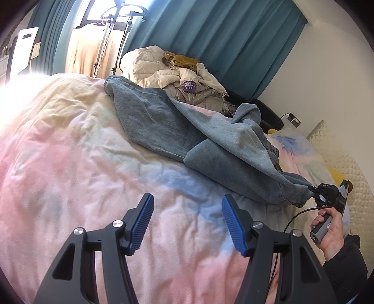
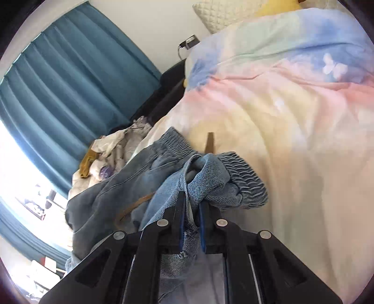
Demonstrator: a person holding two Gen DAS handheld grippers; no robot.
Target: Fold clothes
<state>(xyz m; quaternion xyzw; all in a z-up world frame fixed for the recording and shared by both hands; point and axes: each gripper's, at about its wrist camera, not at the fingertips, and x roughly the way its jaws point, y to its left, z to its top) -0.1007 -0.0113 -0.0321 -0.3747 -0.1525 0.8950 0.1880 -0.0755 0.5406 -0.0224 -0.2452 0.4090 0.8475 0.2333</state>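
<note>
My right gripper [image 2: 190, 210] pinched the blue jeans [image 1: 177, 126], sprawled unfolded mid-frame across the bed [image 1: 70, 140], probably by the waistband; my left gripper [image 1: 188, 224] hung open, empty.

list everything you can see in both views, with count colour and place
jeans: 1, faded blue, spread across the duvet, one end pinched in the right gripper
duvet: 1, pastel pink, blue and yellow, covers the bed
clothes pile: 1, cream with a mustard item, far side of the bed
curtains: teal, at the window
quilted pillow: 1, cream, head of the bed
wall socket: 1, dark, with a plug
left gripper: open, blue pads, above the duvet
right gripper: shut on the jeans
hand: 1, dark sleeve, holds the right gripper
</note>
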